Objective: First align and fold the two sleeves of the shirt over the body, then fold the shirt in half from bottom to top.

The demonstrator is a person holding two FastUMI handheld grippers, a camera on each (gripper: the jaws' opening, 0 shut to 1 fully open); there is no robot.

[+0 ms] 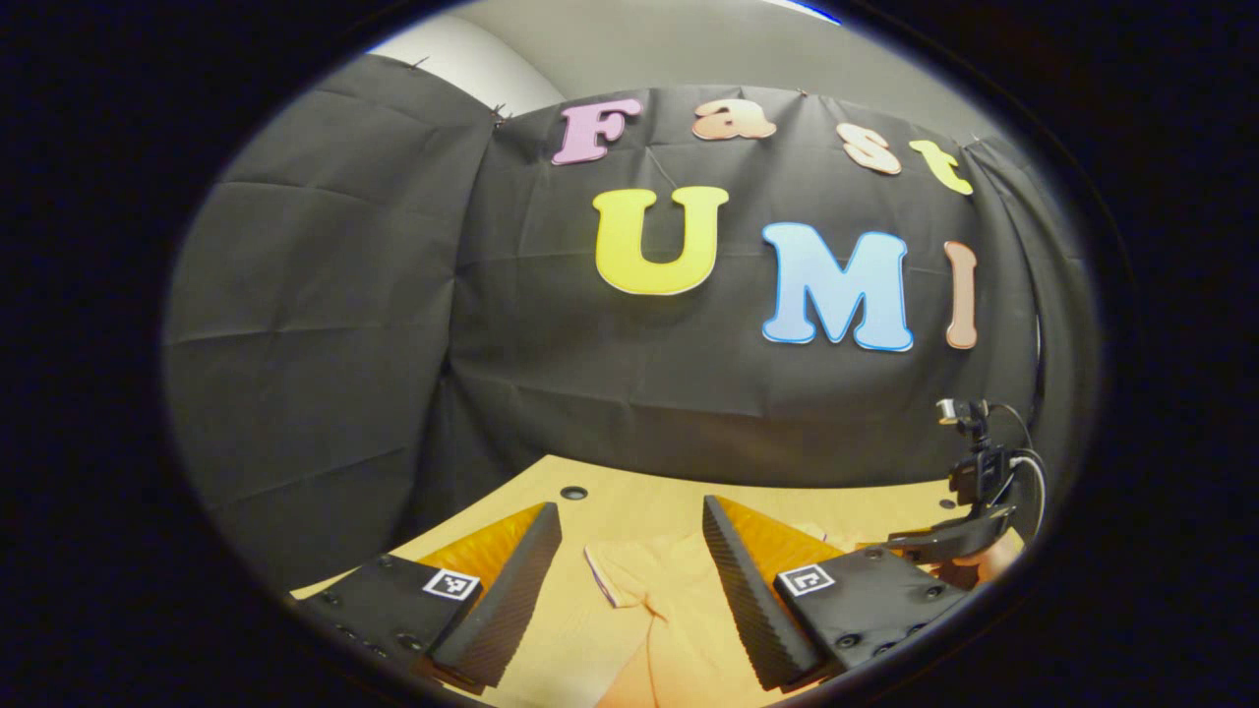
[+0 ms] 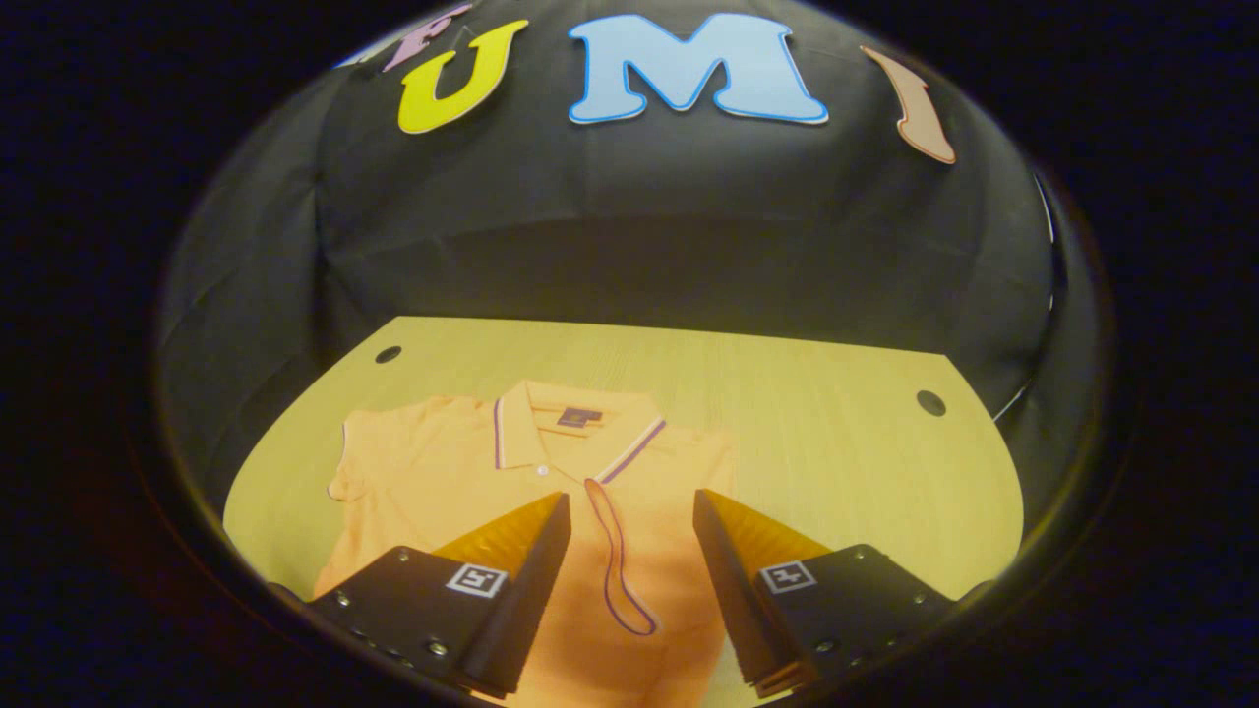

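An orange polo shirt (image 2: 443, 482) lies flat on the wooden table (image 2: 836, 462), collar toward the back wall. One sleeve is folded over the body, its purple-trimmed cuff (image 2: 618, 560) lying down the chest. The other sleeve (image 2: 346, 462) still sticks out at the shirt's left side. My right gripper (image 2: 631, 500) hovers open above the chest with nothing between its fingers. In the left gripper view, my left gripper (image 1: 629, 508) is open over the out-lying sleeve (image 1: 629, 580), apart from the cloth. The right gripper (image 1: 969, 531), with its cable, shows at the far right there.
The black cloth wall stands close behind the table's far edge (image 2: 669, 329). Two round holes (image 2: 388, 354) (image 2: 929, 402) sit near the table's back corners. Bare wood stretches to the right of the shirt.
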